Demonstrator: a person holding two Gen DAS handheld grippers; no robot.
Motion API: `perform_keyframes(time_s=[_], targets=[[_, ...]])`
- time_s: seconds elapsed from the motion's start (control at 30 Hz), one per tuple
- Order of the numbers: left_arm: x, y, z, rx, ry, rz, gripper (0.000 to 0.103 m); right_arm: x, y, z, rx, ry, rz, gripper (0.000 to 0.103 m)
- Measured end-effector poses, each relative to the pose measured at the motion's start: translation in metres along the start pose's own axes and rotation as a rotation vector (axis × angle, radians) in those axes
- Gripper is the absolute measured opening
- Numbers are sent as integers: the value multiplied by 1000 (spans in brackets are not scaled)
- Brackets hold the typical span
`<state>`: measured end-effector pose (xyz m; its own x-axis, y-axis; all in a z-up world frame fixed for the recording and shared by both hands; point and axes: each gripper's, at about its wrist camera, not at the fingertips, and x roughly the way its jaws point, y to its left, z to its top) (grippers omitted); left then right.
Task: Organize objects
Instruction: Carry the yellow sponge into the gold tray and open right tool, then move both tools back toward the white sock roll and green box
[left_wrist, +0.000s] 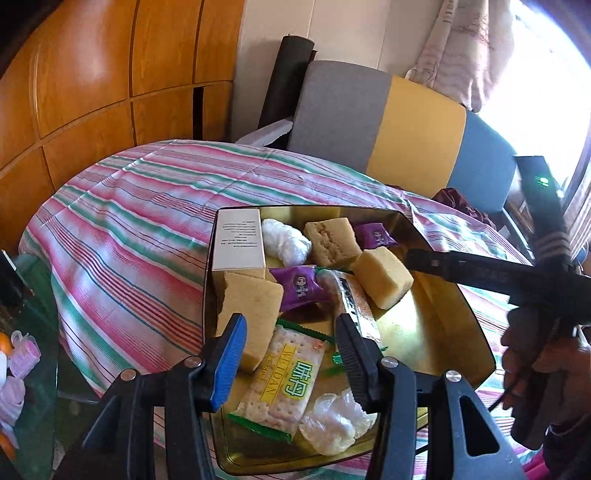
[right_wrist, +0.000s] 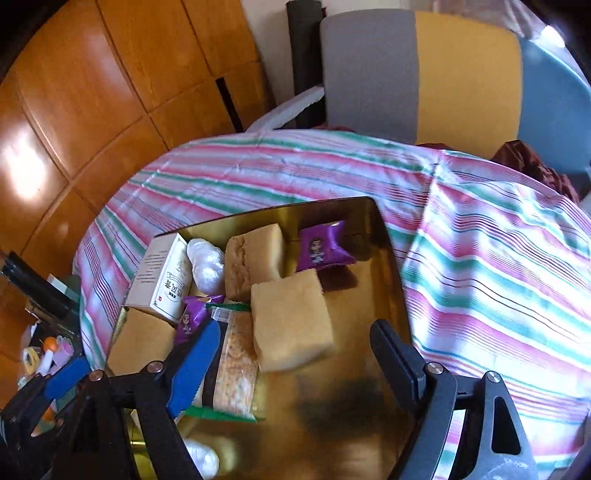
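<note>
Right wrist view: sponge block (right_wrist: 291, 319), pale yellow, porous, squarish, lies in the gold tray (right_wrist: 384, 240) on the striped tabletop (right_wrist: 480, 258).
Right gripper (right_wrist: 295, 358): spread wide, nothing pinched, block just ahead.
Left gripper (left_wrist: 291, 350): half open over the cracker packet (left_wrist: 280, 384), gripping nothing.
Step advice: probably back out gently, without nudging the purple candy (right_wrist: 323, 245) or box (right_wrist: 162, 277).
</note>
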<state>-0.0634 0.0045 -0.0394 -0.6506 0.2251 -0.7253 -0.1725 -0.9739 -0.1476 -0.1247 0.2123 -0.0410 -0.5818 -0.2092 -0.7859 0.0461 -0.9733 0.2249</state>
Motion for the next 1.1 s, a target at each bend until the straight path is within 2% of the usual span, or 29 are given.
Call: perform_keyframes(time_s=[0.23,0.7,1.1], targets=[[-5,-13,-1,31,-8,-14,50,-43,-32,-21,72,-54,-3,84],[-12,-46,-6,112,-10,-48,50,-96,-115,-68,233,-96,-99,85],[-10,-94,-6,226,-6,-114,50,-178,-225,-114,445,-171,-288,85]])
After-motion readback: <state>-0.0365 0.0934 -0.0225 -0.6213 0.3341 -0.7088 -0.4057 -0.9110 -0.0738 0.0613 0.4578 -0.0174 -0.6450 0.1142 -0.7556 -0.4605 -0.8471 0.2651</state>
